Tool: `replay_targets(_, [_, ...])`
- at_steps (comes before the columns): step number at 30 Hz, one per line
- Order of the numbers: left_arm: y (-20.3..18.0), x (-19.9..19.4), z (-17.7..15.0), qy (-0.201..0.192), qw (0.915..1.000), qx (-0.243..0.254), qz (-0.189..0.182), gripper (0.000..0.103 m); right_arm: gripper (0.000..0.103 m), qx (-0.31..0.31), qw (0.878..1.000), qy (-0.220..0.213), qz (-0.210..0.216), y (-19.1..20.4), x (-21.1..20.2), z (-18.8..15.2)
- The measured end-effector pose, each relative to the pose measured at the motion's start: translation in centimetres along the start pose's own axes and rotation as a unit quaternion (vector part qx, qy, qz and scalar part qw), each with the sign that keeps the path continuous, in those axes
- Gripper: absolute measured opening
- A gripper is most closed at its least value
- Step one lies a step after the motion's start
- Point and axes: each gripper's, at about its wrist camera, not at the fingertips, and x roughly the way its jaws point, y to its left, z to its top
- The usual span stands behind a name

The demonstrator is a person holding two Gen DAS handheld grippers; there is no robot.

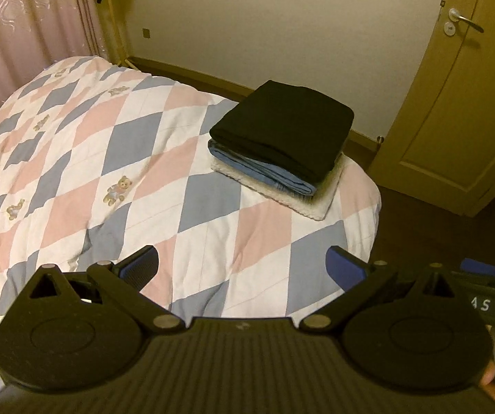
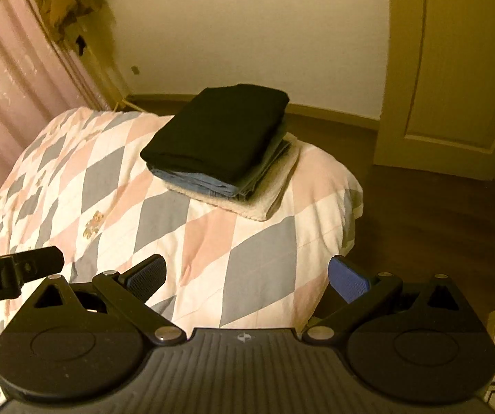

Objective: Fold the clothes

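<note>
Left wrist view showed me a stack of folded clothes near the bed's far right corner: a black piece on top, blue beneath, a white fleecy one at the bottom. Its long side ran diagonally toward the door. Both my left gripper and right gripper had jaws apart, holding nothing.
</note>
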Motion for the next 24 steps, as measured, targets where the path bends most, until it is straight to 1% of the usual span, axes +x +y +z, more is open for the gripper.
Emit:
replay_targets(7, [-0.8,1.8,2.0,0.012,0.9997,-0.005,0.021,0.102,0.103,-0.019,1.0,0.014,0.006,-0.7,1.8,2.3])
replay_targets(14, [-2.5,4.4,4.4,0.023,0.999,-0.01,0.036,0.102,0.103,-0.043,0.999,0.024,0.006,-2.2,4.4,5.6])
replay_targets(24, [-4.9,7.4,7.6,0.023,0.9978,-0.037,0.05,0.102,0.103,-0.064,0.997,0.047,0.013,-4.9,7.5,9.3])
